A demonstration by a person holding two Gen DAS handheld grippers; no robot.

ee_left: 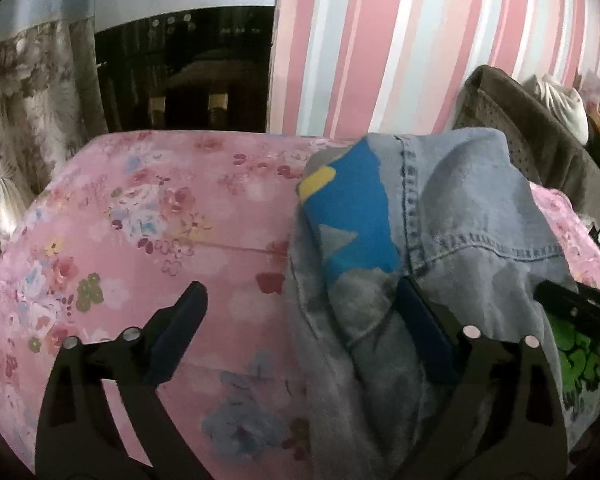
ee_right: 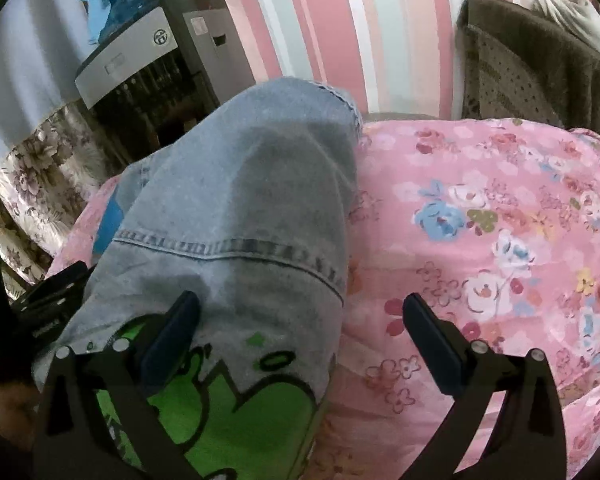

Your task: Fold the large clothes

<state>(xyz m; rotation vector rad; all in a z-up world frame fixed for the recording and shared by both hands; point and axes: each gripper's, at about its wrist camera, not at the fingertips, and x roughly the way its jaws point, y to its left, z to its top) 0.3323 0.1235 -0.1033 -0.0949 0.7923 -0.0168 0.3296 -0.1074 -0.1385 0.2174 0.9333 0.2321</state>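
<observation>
A light blue denim garment (ee_left: 452, 216) with blue, yellow and green patches lies bunched on the pink floral bed cover (ee_left: 140, 216). My left gripper (ee_left: 300, 292) is open over the garment's left edge, its right finger (ee_left: 424, 332) resting on the denim. In the right wrist view the same garment (ee_right: 252, 184) runs away from me, with a green print near me. My right gripper (ee_right: 300, 300) is open over the garment's right edge, its left finger (ee_right: 172, 332) on the cloth. The other gripper's black body (ee_right: 40, 304) shows at the left.
A grey appliance with a dark front (ee_left: 184, 52) stands beyond the bed by a floral curtain (ee_left: 24, 120). A pink striped wall (ee_left: 400, 40) lies behind. A brown chair or cushion (ee_right: 532, 64) stands at the bed's far right.
</observation>
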